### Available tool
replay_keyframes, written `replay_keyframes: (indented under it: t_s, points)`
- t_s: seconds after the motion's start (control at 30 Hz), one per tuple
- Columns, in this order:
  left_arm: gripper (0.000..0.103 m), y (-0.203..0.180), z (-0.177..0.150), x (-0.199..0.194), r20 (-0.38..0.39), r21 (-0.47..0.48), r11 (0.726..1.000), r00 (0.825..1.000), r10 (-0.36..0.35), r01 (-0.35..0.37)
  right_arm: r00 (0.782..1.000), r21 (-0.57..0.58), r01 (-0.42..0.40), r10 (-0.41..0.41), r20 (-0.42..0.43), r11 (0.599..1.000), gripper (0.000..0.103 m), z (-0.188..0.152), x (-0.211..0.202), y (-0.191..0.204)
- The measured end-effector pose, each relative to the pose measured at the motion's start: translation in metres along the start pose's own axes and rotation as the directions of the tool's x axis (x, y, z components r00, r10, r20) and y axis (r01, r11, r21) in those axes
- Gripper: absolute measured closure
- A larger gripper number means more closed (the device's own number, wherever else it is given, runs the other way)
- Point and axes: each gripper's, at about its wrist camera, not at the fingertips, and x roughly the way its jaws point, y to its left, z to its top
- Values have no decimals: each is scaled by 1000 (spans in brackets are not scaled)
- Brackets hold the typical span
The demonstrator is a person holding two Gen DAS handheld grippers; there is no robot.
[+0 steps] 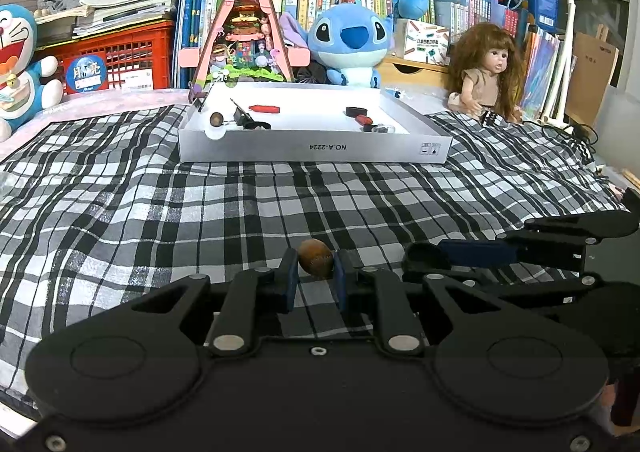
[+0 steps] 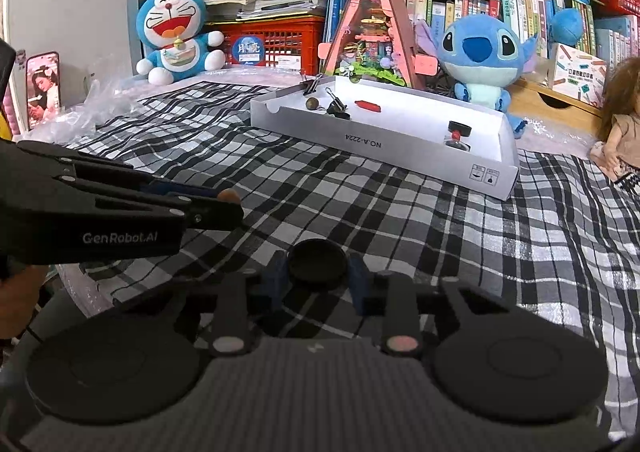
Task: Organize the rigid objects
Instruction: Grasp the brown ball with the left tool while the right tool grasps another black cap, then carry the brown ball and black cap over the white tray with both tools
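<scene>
Left gripper (image 1: 316, 284) clamped on nut (image 1: 316, 259); right gripper (image 2: 318, 280) clamped on cap (image 2: 318, 262). Tray (image 1: 312, 150) beyond: contents small, indistinct. Phone (image 2: 43, 90) in right view only.

left wrist view: i look low along the fingers, straight at the white tray (image 1: 312, 150), well back.
right wrist view: same low height, facing the tray (image 2: 384, 140) obliquely.
shared: checked cloth (image 1: 200, 212), tray, plush row, each other's gripper.
</scene>
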Motion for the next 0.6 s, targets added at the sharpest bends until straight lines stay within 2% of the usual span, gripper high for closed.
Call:
replay_keyframes:
  t_s: [0.6]
  points:
    - [85, 3, 29, 15, 7, -10, 1000, 1000, 16, -16, 997, 87, 78, -80, 21, 993, 66, 25, 4, -17]
